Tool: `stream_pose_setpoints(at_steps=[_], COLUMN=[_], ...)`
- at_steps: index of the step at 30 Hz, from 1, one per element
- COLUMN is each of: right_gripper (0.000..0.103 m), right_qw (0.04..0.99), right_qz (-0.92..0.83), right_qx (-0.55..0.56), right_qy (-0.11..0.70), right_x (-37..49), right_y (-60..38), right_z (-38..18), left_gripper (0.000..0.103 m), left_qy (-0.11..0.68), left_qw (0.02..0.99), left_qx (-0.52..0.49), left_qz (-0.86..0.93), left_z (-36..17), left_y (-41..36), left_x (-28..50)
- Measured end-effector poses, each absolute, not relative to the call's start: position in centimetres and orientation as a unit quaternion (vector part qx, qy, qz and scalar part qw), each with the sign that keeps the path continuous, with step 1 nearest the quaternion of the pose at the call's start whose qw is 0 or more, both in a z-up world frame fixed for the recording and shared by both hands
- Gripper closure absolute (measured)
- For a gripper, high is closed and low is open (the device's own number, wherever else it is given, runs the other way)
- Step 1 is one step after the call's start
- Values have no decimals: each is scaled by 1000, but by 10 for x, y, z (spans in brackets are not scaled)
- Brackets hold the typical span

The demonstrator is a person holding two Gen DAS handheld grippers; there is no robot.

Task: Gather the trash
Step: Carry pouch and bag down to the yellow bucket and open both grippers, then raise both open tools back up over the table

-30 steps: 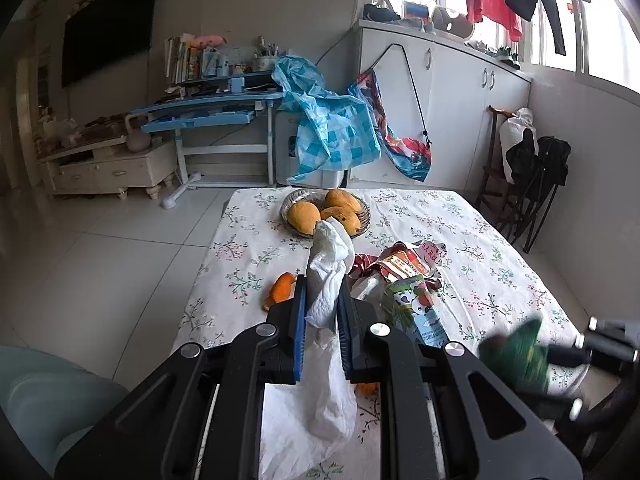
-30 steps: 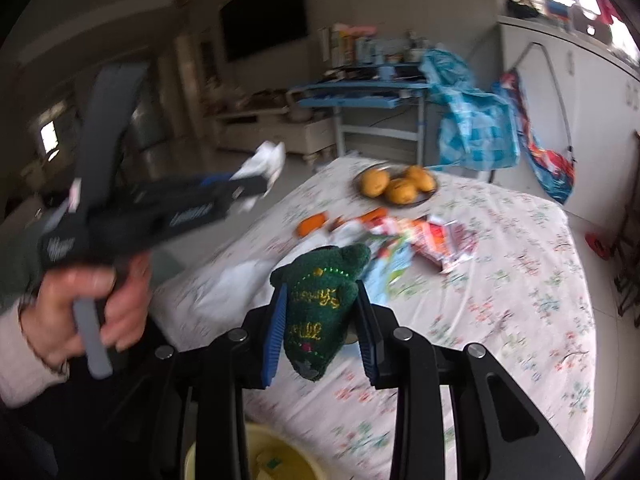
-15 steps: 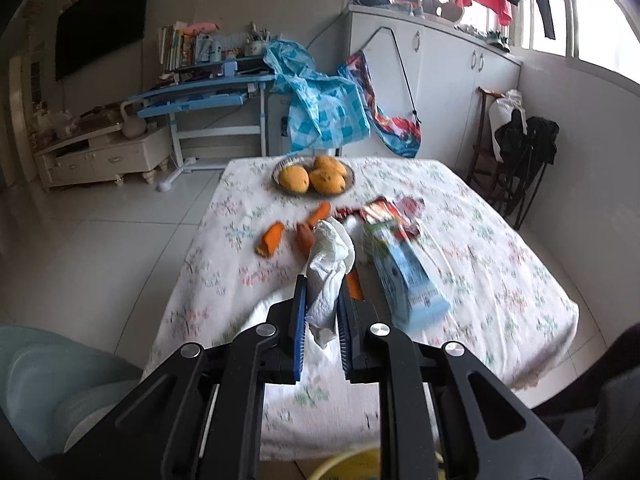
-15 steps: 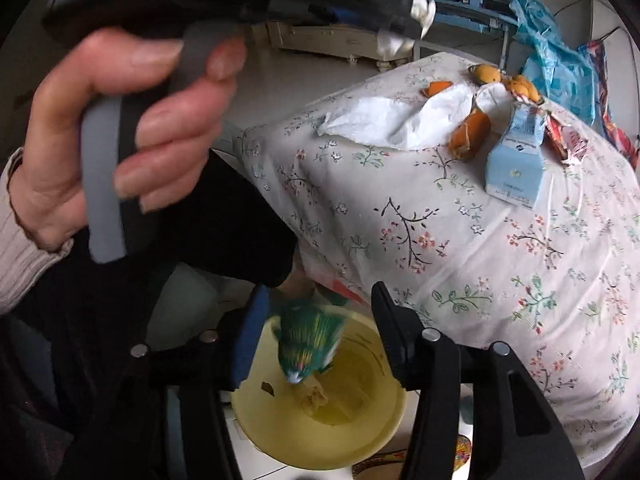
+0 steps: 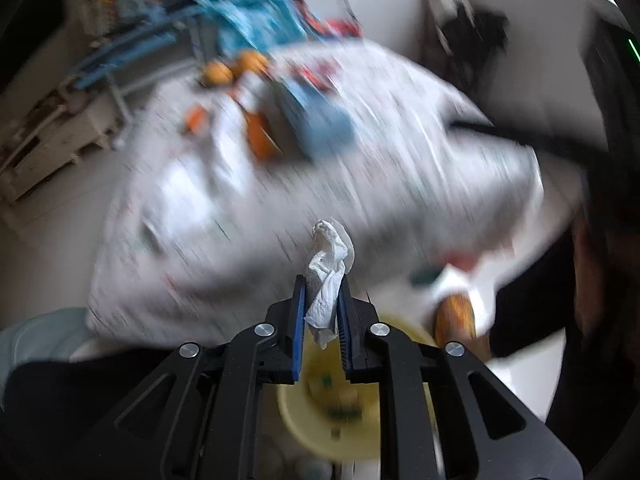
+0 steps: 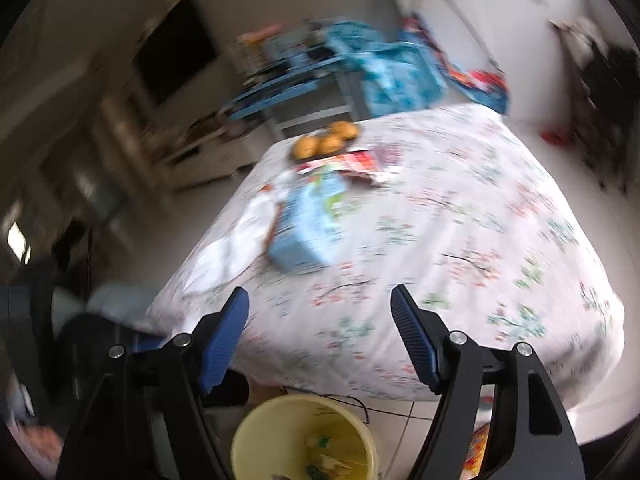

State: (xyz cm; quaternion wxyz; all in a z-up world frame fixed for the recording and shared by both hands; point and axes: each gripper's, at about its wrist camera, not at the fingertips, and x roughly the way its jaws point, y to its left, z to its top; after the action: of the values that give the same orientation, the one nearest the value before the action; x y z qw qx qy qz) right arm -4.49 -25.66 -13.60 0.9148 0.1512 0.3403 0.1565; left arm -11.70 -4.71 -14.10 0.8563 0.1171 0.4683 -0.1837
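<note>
In the left wrist view my left gripper (image 5: 322, 280) points down over the yellow bin (image 5: 292, 424). A crumpled white tissue (image 5: 328, 248) stands between its blue pads, which still touch it while the jaws are opening. In the right wrist view my right gripper (image 6: 319, 294) is in front of the table's near edge. Its jaws are opening wide and nothing is between them. Under it the yellow bin (image 6: 256, 424) stands on the floor with green and pale scraps (image 6: 322, 440) inside.
The flowered tablecloth (image 6: 460, 240) bears a blue carton (image 6: 304, 224), a flat white tissue (image 6: 236, 240), red wrappers (image 6: 356, 160) and a fruit basket (image 6: 326, 142). Orange peels (image 5: 258, 140) lie by the carton. Dark clothing fills the right of the left wrist view.
My left gripper swung from above the table down over the yellow bin, tissue still in it. My right gripper opened, dropped the green thing into the bin and now faces the table.
</note>
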Motion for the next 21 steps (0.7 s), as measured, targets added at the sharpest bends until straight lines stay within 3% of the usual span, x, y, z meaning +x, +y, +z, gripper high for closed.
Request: stream_pose_setpoints(at_steps=[3, 5, 8, 17, 21], right_gripper=[32, 32, 29, 27, 24], right_qw=[914, 915, 920, 920, 921], right_qz=[141, 135, 129, 116, 115], right_qx=[174, 176, 157, 135, 122], right_qy=[338, 337, 334, 349, 352], right_x=[-43, -41, -42, -36, -35], right_y=[-266, -268, -260, -259, -255], right_z=[-137, -137, -138, -152, -154], left_gripper=[70, 48, 34, 20, 19], left_qy=[487, 476, 455, 395, 378], left_qw=[838, 844, 861, 912, 921], left_qx=[144, 151, 128, 20, 6], left_qz=[-199, -195, -190, -108, -89], left_z=[-151, -149, -137, -115, -111], left_y=[-53, -53, -45, -1, 7], left_x=[-133, -137, -135, -112, -109])
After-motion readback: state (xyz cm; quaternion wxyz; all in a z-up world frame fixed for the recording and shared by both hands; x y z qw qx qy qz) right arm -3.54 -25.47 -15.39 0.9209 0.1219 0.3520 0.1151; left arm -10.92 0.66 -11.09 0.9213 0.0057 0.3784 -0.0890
